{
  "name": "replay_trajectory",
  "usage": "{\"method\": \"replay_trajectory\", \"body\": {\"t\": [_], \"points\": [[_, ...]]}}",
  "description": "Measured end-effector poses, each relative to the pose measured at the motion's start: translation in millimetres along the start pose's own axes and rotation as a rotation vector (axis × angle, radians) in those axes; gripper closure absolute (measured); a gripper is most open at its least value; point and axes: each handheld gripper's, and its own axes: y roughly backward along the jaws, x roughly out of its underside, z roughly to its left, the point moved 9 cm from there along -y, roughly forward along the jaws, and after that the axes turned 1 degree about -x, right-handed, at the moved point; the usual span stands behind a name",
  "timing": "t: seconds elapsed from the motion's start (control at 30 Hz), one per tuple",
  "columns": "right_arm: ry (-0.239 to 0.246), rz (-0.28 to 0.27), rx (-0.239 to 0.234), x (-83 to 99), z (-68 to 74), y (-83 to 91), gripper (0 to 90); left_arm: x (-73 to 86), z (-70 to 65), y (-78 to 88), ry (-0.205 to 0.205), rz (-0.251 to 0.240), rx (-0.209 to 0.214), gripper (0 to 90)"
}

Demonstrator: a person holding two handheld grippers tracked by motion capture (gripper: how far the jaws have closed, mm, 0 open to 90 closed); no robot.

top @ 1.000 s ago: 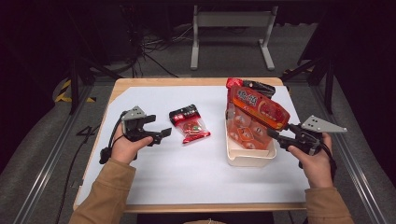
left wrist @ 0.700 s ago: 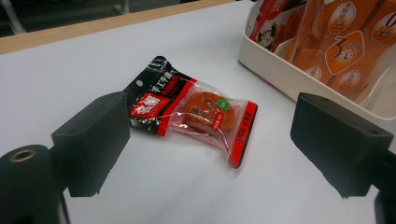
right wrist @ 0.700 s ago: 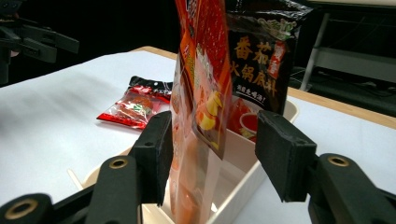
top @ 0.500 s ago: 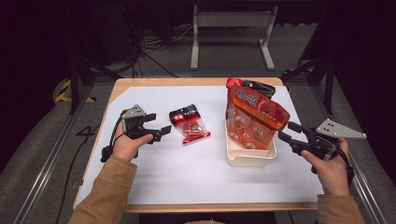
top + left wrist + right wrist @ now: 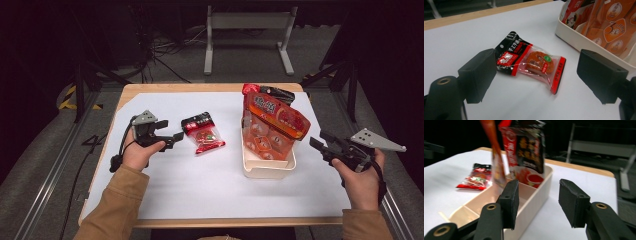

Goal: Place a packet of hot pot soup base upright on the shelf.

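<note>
From above I count one small glossy red-and-black snack packet (image 5: 203,135) flat on the white desk (image 5: 165,195), beside my left hand-held gripper (image 5: 172,136), and one cream plastic bin (image 5: 265,167) holding two tall pouches. In the left gripper view the jaws stand wide, empty, flanking the packet (image 5: 531,62). In the right gripper view my right hand-held gripper (image 5: 537,202), whose jaws have just been closing, grips nothing beside the ribbed bin (image 5: 534,195).

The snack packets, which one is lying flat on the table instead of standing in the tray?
The small red and black packet lies flat on the white table cover, just ahead of the left gripper. The large orange packet and the black packet behind it stand in the cream tray.
</note>
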Motion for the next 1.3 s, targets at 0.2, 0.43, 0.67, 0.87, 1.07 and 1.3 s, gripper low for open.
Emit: {"method": "replay_trajectory", "body": {"t": [0.2, 0.43, 0.67, 0.87, 1.07, 1.3], "points": [[-0.052, 0.033, 0.036, 8.2, -9.1, -7.3, 46.7, -3.9, -0.2, -2.8, 0.004, 0.002, 0.000, 16.3], [-0.055, 0.068, 0.043, 20.8, -16.2, -21.2, 45.9, -7.4, 1.5, -9.9, -0.017, -0.001, -0.004, 16.2], [-0.051, 0.116, 0.028, 31.1, -16.4, -35.0, 43.3, -9.3, 5.2, -21.1, -0.010, 0.009, -0.006, 16.2], [-0.044, 0.116, 0.031, 31.3, -17.7, -39.0, 42.9, -9.3, 11.5, -33.2, 0.000, 0.007, -0.009, 16.2], [-0.051, 0.148, 0.017, 35.1, -18.4, -43.7, 42.9, -7.6, 20.2, -46.6, 0.039, -0.001, -0.013, 16.9], [-0.050, 0.192, 0.005, 39.4, -18.5, -48.4, 40.1, -1.4, 33.4, -64.4, 0.082, 0.011, -0.037, 17.8]]}}
